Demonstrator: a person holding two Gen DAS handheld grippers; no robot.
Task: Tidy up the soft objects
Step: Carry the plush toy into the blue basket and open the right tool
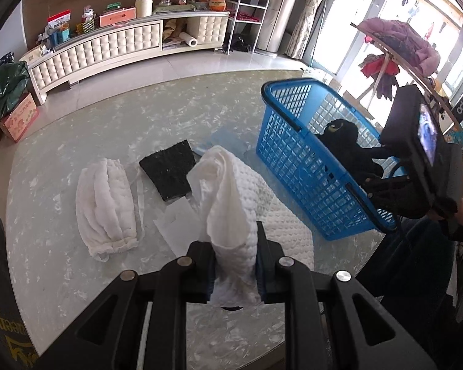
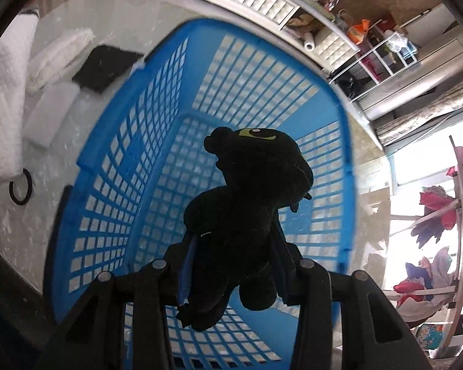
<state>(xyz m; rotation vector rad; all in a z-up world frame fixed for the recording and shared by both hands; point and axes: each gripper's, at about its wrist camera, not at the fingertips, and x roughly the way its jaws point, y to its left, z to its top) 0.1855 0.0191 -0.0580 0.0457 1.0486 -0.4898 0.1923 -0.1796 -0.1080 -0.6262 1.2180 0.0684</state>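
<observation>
**Two Soft Things Going to the Basket**

My left gripper (image 1: 235,265) is squeezing a white bumpy towel (image 1: 231,197). Its fingers are closed tight on a bunched part, and the rest of the towel is draping forward onto the table (image 1: 108,117). Ahead and to the left of this gripper, a rolled white cloth (image 1: 106,206) is lying with its long side pointing away from me. Just ahead, a flat black pad (image 1: 168,169) is lying beside it. The blue basket (image 1: 293,154) is sitting ahead and to the right, so I think the towel needs to swing that way.

My right gripper (image 2: 231,265) is pinching a black plush toy (image 2: 247,203) around its body. The toy is pointing straight ahead, head first, and is hanging right over the open basket. This hand is the nearer one to the basket. I think it only needs to let go.

The table is shiny and marbled grey. Past it, a long padded cabinet (image 1: 108,49) is standing by the wall, and bright windows are glowing on the right.
</observation>
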